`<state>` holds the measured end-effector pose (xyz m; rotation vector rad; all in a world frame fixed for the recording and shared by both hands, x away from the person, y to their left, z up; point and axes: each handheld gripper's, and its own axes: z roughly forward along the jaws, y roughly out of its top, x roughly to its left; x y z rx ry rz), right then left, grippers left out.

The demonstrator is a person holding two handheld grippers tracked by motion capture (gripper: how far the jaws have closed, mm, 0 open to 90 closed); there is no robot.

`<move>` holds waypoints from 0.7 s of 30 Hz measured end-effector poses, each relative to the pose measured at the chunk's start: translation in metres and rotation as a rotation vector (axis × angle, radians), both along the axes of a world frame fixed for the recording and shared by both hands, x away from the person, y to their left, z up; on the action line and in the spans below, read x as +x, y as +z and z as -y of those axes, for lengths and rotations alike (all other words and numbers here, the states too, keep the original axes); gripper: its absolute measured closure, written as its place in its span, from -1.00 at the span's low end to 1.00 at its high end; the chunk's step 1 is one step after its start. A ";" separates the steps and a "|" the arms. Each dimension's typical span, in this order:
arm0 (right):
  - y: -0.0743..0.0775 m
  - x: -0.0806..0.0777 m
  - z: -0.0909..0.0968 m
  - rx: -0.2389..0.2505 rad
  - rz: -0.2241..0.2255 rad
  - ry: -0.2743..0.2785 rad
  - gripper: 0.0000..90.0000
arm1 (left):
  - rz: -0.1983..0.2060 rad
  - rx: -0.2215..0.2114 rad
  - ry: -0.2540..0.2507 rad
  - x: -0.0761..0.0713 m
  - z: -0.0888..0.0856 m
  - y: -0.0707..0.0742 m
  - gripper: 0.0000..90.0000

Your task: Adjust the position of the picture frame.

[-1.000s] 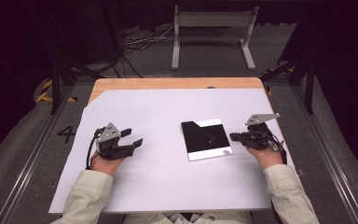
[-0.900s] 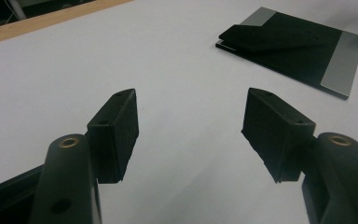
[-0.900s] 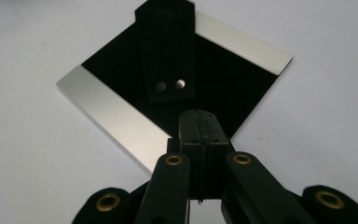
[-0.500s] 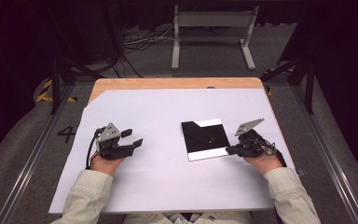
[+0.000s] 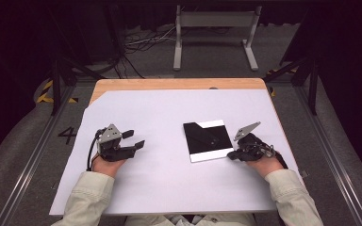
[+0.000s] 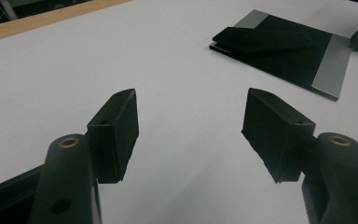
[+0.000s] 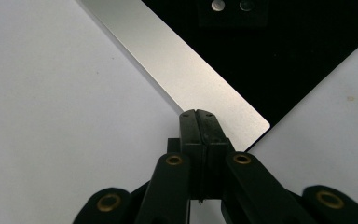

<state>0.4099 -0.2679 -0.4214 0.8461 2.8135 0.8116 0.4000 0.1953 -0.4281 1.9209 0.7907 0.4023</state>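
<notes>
Right gripper [image 5: 233,155]: jaws pressed together, nothing between them, tips at the near right corner of the plate [image 5: 207,140]. In the right gripper view the closed tips [image 7: 199,114] sit at the pale strip's edge [image 7: 177,70], plate spreading to 12 o'clock; whether they touch it I cannot tell.

Plate: flat on the white sheet [image 5: 169,188], right of centre, roughly square, pale strip along its near edge, running 9 to 3 in the high view.

Left gripper [image 5: 134,139]: jaws spread, empty, well apart from the plate, which lies at its 3 o'clock.

Judgement: right hand is much nearer; next move is its own.
</notes>
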 end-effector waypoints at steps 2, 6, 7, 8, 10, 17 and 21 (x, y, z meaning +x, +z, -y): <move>0.000 0.001 0.001 0.002 0.006 0.005 1.00 | -0.004 -0.001 0.000 0.000 0.001 0.000 -0.19; 0.003 0.003 0.005 0.005 0.023 -0.023 1.00 | -0.004 0.006 -0.002 0.000 0.001 0.000 -0.19; 0.003 0.003 0.005 0.005 0.023 -0.023 1.00 | -0.004 0.006 -0.002 0.000 0.001 0.000 -0.19; 0.003 0.005 0.007 0.009 0.029 -0.041 1.00 | -0.009 0.003 0.002 0.000 0.002 -0.001 -0.19; 0.003 0.007 0.008 0.014 0.030 -0.052 1.00 | -0.012 0.003 0.001 0.000 0.002 -0.001 -0.19; 0.002 0.013 0.005 0.000 0.085 -0.081 1.00 | -0.013 0.008 -0.004 0.000 0.004 -0.001 -0.19; 0.001 0.023 0.000 -0.008 0.120 -0.117 1.00 | -0.012 0.011 -0.006 0.000 0.004 -0.002 -0.19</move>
